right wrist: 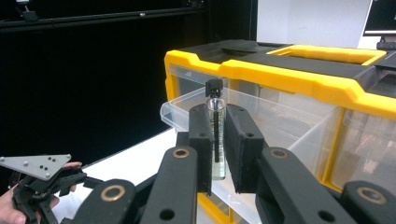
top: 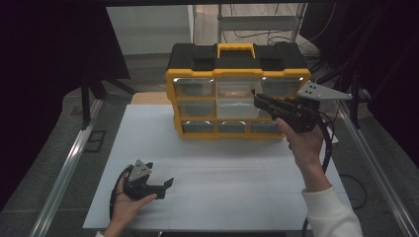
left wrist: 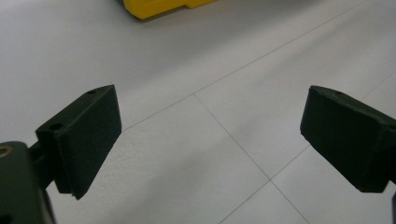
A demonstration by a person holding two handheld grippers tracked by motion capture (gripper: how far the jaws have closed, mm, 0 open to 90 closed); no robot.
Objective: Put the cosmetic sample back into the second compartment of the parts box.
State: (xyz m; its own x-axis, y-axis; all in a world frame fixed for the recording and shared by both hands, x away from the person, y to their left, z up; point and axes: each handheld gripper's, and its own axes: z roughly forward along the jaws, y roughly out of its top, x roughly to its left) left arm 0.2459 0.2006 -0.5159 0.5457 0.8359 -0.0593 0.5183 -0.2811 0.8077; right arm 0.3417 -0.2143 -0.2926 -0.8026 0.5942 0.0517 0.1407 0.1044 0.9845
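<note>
Where the clear plastic drawer (right wrist: 299, 126) juts out, right tool (right wrist: 217, 122) pinches a slim glass vial (right wrist: 215, 135), black-capped; left tool (left wrist: 210, 140) spread over matte white tabletop (left wrist: 196, 60).

both grippers are matte black. the right gripper (right wrist: 218, 154) has two flat rectangular jaws on chunky link arms set with brass-coloured ring bushings and small round holes. behind its jaws sits a grey three-cornered plate (top: 322, 92) dotted with holes, and a black cable (top: 326, 143) trails from its rear. the left gripper (left wrist: 210, 140) has blocky jaws with small holes. a white sleeve (top: 331, 212) covers the right forearm.
</note>
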